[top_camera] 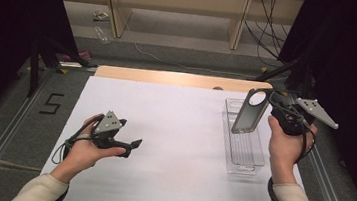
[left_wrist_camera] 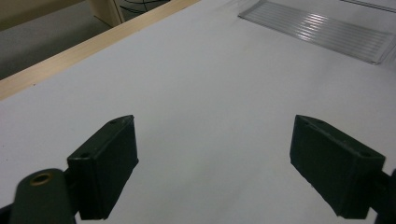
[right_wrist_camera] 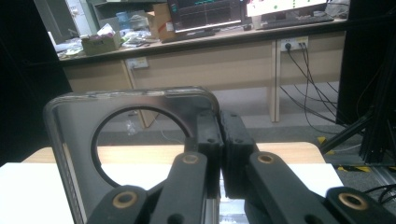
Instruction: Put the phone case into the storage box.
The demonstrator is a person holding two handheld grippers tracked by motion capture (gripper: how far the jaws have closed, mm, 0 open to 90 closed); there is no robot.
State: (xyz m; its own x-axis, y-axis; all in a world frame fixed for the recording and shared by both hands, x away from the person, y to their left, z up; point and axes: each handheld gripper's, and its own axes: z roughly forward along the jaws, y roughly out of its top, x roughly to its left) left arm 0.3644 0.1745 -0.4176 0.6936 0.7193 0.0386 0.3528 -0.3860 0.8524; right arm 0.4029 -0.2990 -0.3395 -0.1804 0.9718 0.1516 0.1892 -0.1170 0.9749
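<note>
Above the clear tray (top_camera: 244,150), the right gripper (right_wrist_camera: 219,135) pinches a phone case (right_wrist_camera: 135,140), lower end hidden.

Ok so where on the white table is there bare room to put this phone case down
The widest free patch is the middle of the white table, between the left gripper and the clear tray. The far strip by the wooden edge is bare too. It is crowded on the right, where the phone case hangs in the right gripper over the tray.
</note>
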